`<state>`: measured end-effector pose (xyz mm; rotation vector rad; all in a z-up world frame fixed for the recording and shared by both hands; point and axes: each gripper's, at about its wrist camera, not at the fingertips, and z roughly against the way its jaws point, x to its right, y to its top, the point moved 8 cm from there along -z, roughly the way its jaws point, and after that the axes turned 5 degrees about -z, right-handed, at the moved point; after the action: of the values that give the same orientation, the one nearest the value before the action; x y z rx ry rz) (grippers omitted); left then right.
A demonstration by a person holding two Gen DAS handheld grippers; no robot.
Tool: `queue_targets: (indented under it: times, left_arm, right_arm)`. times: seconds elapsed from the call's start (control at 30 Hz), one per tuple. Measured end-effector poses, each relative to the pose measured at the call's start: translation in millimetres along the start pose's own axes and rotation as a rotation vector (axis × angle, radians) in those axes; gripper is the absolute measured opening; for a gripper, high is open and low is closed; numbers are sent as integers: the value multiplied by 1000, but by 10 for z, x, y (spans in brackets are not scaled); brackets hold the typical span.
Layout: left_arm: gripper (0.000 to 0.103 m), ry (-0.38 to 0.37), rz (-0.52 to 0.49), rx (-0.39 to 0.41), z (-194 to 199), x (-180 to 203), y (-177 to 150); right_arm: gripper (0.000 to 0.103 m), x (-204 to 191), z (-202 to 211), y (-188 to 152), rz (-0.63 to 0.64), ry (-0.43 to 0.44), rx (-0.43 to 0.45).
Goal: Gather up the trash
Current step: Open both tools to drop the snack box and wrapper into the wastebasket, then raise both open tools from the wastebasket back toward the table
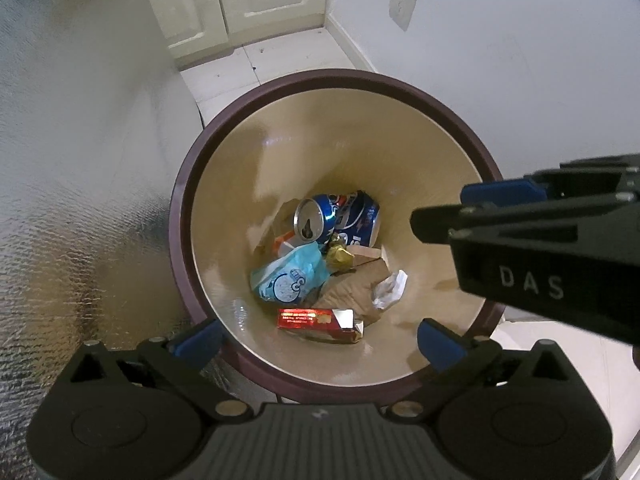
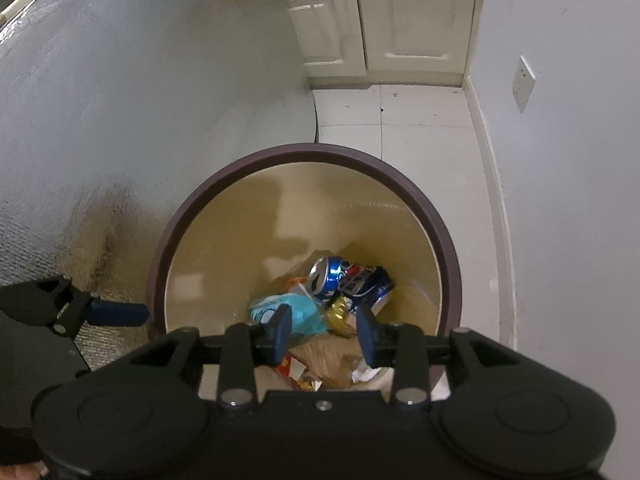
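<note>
Two tongs over one round bin, nothing gripped in either.

Left tongs [image 1: 318,334] hang above the bin [image 1: 182,208] with their blue pads spread as wide as they go, one pad at the near left rim and the other over the near right wall, nothing between them. Right tongs [image 2: 324,338] stand partly apart, also empty, aimed down into the same bin. All the trash lies at the bottom: a dented blue can [image 1: 340,220] at the far side, a pale blue wrapper [image 1: 288,278] just in front of it, a gold foil scrap [image 1: 340,257] touching the can, a crumpled brown paper bag [image 1: 352,292], a white paper wad [image 1: 390,290] to its right and a red carton [image 1: 320,322] nearest the left tongs. White floor tiles [image 2: 424,120] and cream cabinet doors [image 2: 384,24] lie beyond the bin.
</note>
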<state>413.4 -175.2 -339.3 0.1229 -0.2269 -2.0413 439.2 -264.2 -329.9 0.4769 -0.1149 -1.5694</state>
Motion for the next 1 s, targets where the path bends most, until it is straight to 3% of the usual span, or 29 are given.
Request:
queue_targets:
  times: [0.3, 0.63, 0.77, 1.0]
  left_arm:
    - [103, 6, 21, 9, 121, -42, -94]
    - [103, 33, 46, 13, 269, -164, -213]
    - [103, 40, 57, 18, 303, -197, -257]
    - [103, 45, 76, 26, 370, -200, -353]
  right_arm:
    - [43, 42, 181, -99, 10, -14, 22]
    - [60, 98, 393, -211, 30, -39, 47]
    - [74, 118, 475, -278, 37, -56, 55]
    - [83, 164, 607, -384, 43, -86, 71]
